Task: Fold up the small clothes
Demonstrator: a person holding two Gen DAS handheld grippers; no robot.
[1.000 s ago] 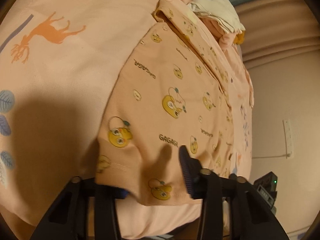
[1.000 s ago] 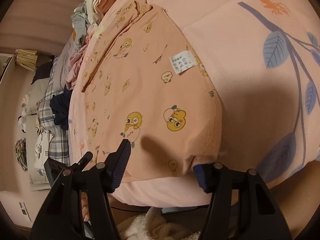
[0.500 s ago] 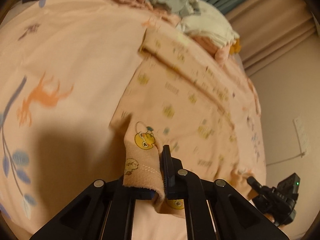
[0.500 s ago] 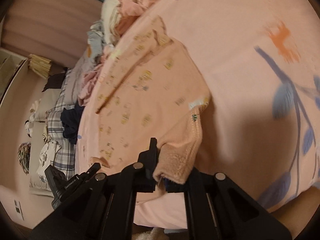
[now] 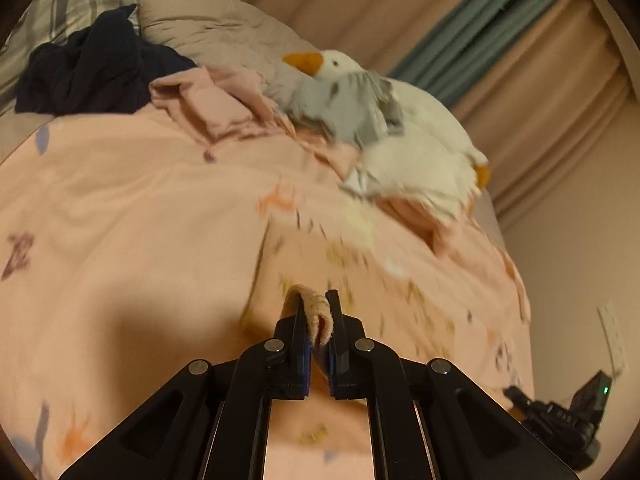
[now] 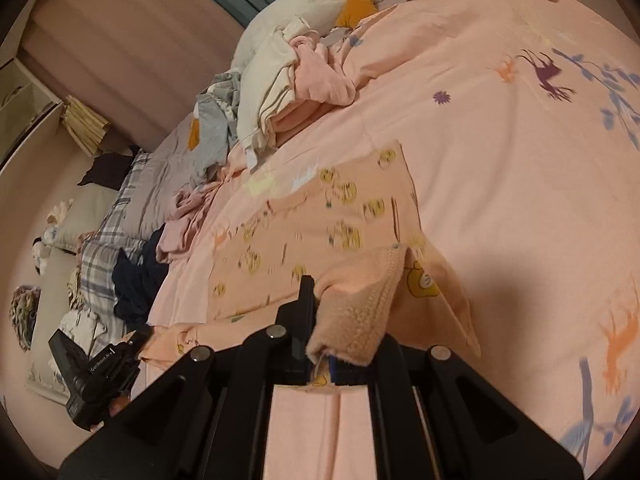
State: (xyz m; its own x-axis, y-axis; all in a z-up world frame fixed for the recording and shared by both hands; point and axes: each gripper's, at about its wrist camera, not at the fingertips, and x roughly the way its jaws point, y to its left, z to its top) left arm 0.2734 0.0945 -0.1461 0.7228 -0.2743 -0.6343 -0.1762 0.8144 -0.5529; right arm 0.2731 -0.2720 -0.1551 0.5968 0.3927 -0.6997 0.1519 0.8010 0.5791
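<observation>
A small peach garment printed with yellow ducks lies on the pink bedspread. My right gripper is shut on one near corner of its hem, whose fleecy inside shows, and holds it lifted over the garment. My left gripper is shut on the other near hem corner of the same garment, also lifted. The left wrist view is blurred. The left gripper's body shows at the lower left of the right wrist view.
A pile of loose clothes and a white plush goose lie at the far side of the bed. Dark clothes, a plaid blanket and pillows lie beyond. Curtains and a wall stand behind.
Both grippers closed on the near hem corners and lifted them up and forward over the garment. The views now tilt up toward the far side of the bed.
</observation>
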